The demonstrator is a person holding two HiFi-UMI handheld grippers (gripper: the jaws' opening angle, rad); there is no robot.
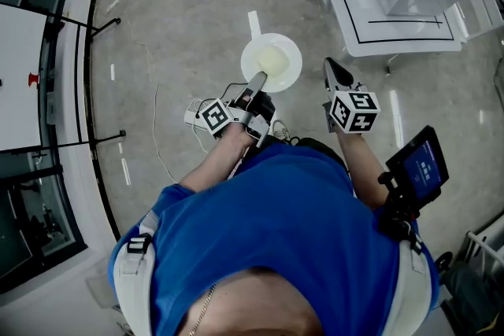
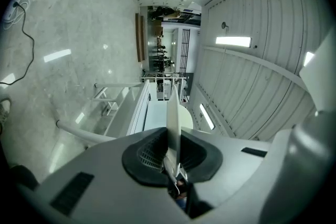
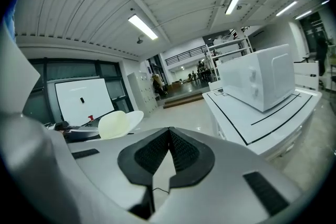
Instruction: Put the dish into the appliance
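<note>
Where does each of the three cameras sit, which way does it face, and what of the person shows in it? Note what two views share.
Head view: on the person's head, looking steeply down at the floor; shows the blue shirt, left gripper and right gripper.
Left gripper view: rides that gripper, rolled sideways, looking along jaws shut on the plate.
Right gripper view: rides that gripper, facing the microwave over shut, empty jaws.
Shared: head and right gripper views both show plate and microwave.
</note>
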